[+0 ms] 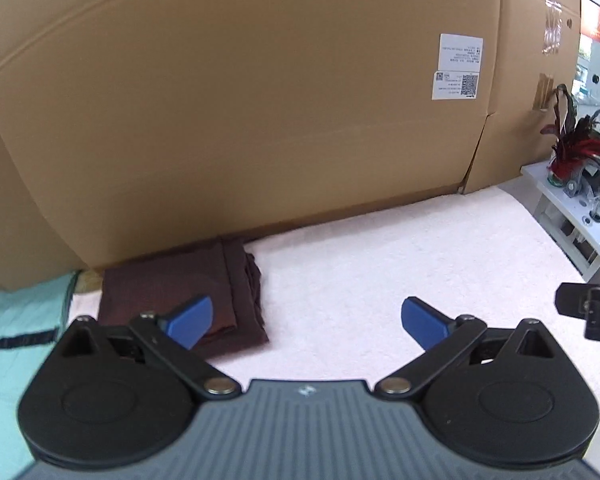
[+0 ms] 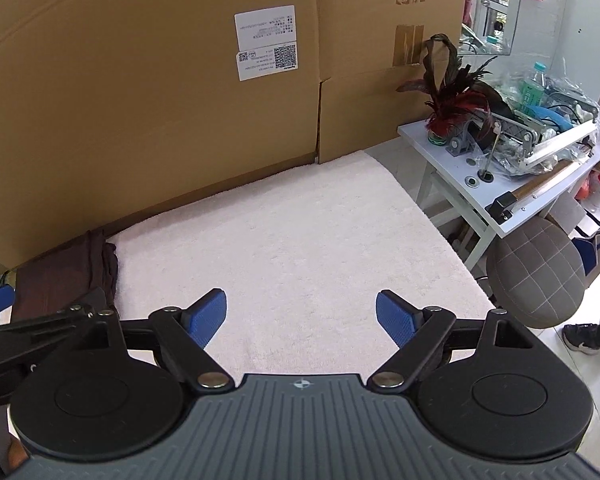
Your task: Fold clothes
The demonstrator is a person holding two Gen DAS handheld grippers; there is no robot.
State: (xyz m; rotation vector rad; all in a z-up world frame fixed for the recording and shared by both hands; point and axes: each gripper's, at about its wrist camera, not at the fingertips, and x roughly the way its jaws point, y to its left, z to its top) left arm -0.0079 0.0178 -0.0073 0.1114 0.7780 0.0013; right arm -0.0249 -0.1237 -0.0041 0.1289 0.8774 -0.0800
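**On the white fleece: both grippers empty, one folded garment by the cardboard**

Against the foot of the tall brown cardboard wall [image 1: 240, 120], at the left of the fluffy white cloth-covered worktop [image 1: 380, 264], lies one folded dark maroon garment [image 1: 172, 296]. It rests flat, its layered edges showing along the right side.

The left gripper [image 1: 306, 320] hangs above the worktop with its two blue-padded fingers [image 1: 190, 320] spread wide and nothing between them; its left pad overlaps the garment in the picture, but contact cannot be judged. The right gripper [image 2: 300, 318] is likewise wide open and empty, over bare white fleece.

Only the left wrist view shows a pale teal cloth [image 1: 24, 312] at the far left, cut off by the frame edge and partly hidden by the gripper body; what kind of piece it is cannot be told. Only the right wrist view shows the round grey quilted stool [image 2: 536, 272] and a person's dark shoes [image 2: 592, 336] at the right edge.

Both views show two white printed labels [image 2: 266, 42] on the cardboard, their text too small to read, and one white side table [image 2: 480, 176] carrying a red and black feathered ornament [image 2: 452, 104] amid clutter in clear plastic. In the right wrist view the garment [image 2: 64, 276] is partly covered by the left gripper's black linkage.
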